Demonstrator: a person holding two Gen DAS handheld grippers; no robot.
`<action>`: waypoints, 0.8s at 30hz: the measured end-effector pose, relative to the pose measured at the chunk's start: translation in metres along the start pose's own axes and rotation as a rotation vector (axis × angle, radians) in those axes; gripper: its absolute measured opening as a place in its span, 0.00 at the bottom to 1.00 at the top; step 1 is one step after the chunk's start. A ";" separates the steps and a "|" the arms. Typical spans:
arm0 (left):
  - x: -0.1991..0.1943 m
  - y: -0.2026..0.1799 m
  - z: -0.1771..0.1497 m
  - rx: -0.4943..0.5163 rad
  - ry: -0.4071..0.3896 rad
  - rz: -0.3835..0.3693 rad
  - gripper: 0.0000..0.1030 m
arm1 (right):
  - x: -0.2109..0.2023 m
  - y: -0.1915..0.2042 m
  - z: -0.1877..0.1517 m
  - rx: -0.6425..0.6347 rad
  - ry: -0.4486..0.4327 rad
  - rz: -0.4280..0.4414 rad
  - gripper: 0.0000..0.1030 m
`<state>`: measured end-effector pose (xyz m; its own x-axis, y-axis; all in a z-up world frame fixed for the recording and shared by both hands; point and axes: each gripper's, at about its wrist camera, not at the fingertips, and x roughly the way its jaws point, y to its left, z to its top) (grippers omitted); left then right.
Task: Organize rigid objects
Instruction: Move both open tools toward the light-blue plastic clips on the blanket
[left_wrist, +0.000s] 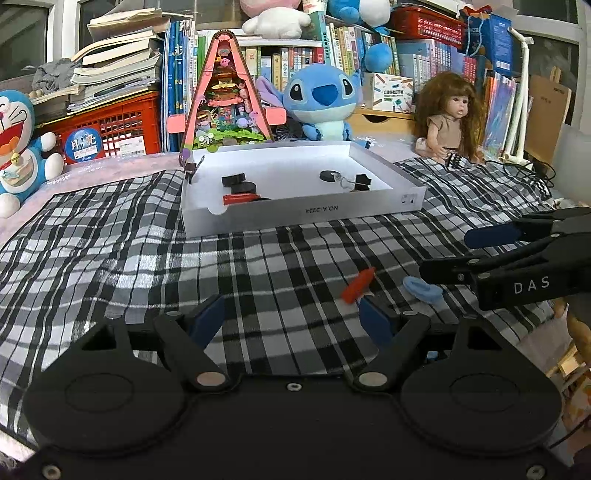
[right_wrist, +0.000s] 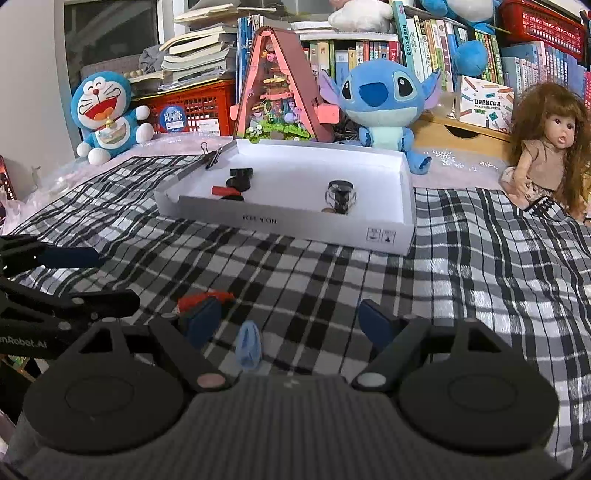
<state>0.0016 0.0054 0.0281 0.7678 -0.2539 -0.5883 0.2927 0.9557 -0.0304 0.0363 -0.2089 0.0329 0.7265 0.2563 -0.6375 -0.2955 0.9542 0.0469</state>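
Left gripper: the black two-finger left gripper with blue pads (left_wrist: 291, 319) hangs low over the black-and-white checked cloth (left_wrist: 110, 251), jaws spread wide, nothing between them.
Right gripper: the black right gripper with blue pads (right_wrist: 290, 323) is also spread wide and empty; its fingers reach in from the right edge of the left wrist view.
Nearest loose piece, red: a small red cone-shaped plastic piece (left_wrist: 357, 285) lies on the cloth just outside the left gripper's right pad, not between the pads.
Nearest loose piece, blue: a small light-blue oval plastic piece (right_wrist: 249, 349) lies between the right gripper's pads, untouched.
Destination: the shallow white cardboard box lid (left_wrist: 384, 162) sits further back on the cloth.
Done: the lid already holds several black round pieces (left_wrist: 236, 181), a red stick-like piece (left_wrist: 240, 199) and black binder clips (left_wrist: 360, 182).
Left: by my reading, the two loose pieces remain to be picked up and boxed; the task looks mostly finished.
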 end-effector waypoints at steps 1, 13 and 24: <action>-0.002 -0.001 -0.002 0.003 0.001 -0.006 0.76 | -0.002 0.000 -0.002 -0.001 -0.002 0.000 0.86; -0.015 -0.027 -0.022 0.098 0.005 -0.096 0.76 | -0.013 0.000 -0.023 -0.056 -0.011 -0.013 0.86; 0.004 -0.054 -0.026 0.144 0.047 -0.178 0.51 | -0.019 -0.020 -0.028 -0.011 -0.011 -0.051 0.86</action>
<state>-0.0259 -0.0435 0.0065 0.6705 -0.4058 -0.6211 0.5016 0.8648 -0.0235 0.0110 -0.2373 0.0224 0.7477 0.2094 -0.6301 -0.2650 0.9642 0.0060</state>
